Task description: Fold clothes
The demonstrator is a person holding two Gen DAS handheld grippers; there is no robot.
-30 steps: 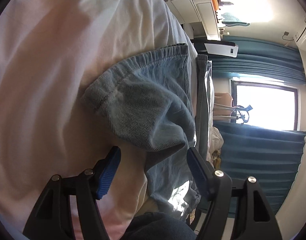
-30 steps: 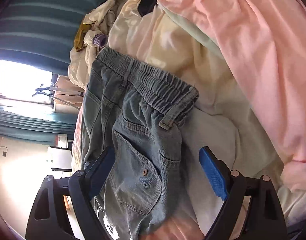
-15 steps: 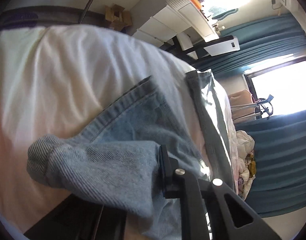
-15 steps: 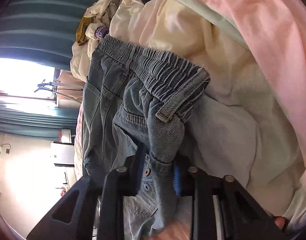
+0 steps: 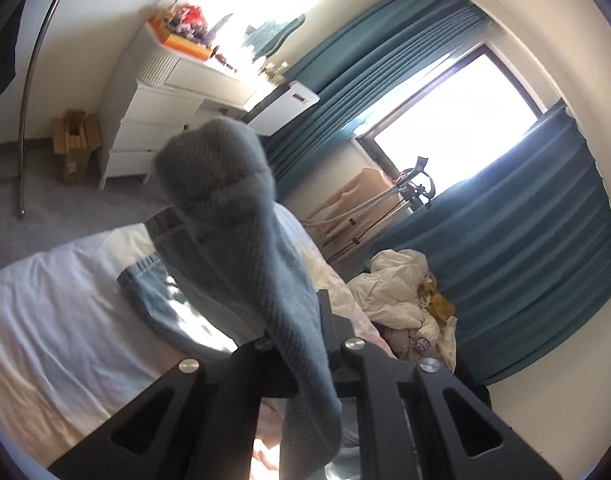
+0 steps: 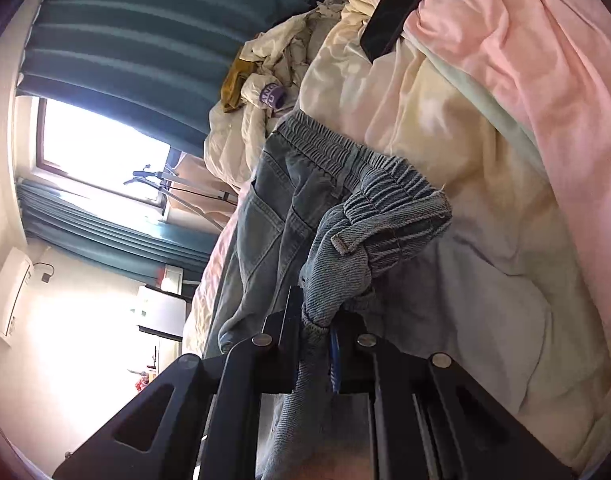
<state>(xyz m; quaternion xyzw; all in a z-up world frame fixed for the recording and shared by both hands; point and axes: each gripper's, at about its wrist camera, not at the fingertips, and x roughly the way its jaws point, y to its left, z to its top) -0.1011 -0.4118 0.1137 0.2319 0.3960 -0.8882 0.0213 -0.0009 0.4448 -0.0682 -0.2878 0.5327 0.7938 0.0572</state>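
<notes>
The left gripper (image 5: pixel 301 344) is clenched on a fold of the denim trousers (image 5: pixel 233 216), its fingers nearly together with the cloth bunched between them and standing up past the tips. The right gripper (image 6: pixel 315 332) is likewise clamped, pinching the trousers (image 6: pixel 337 264) just beside a belt loop under the elastic waistband (image 6: pixel 345 160). The rest of the trousers lies along the bed (image 5: pixel 57 312), one hem near its end and the waistband towards the pink quilt (image 6: pixel 545 92). A heap of cream clothing (image 6: pixel 265 80) sits at the bed's edge by the teal curtain (image 5: pixel 525 240).
</notes>
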